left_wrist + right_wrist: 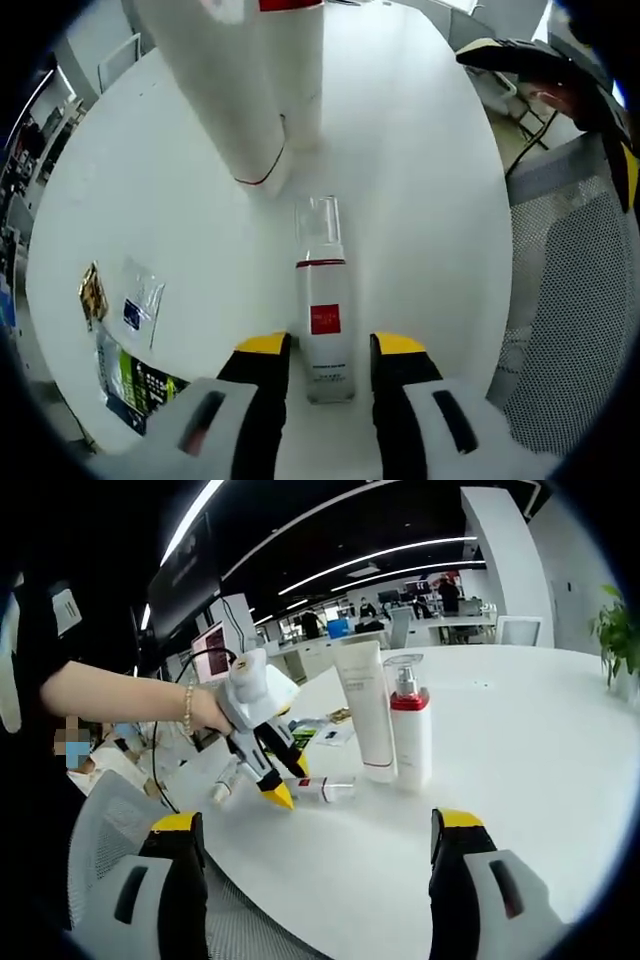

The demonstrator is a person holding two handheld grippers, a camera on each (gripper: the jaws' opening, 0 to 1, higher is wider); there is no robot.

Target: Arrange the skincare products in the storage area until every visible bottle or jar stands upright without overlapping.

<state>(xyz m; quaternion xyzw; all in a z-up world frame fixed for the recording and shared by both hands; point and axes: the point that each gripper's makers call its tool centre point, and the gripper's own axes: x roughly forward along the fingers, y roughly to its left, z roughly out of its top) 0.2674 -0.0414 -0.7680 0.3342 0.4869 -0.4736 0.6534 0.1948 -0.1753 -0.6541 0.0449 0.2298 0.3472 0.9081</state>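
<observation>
bright ceiling strips (glare); fisheye-warped edges

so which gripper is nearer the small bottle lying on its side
Left. The left gripper straddles the lying bottle, a jaw on either side. The right gripper hangs back over the table edge, open and well short of it.

left gripper point(330, 358) fingers parted, right gripper point(318, 832) wide

One tube point(364, 708) upright, one pump bottle point(409, 730) upright, one small bottle point(324, 310) lying, three sachets point(137, 302).
</observation>
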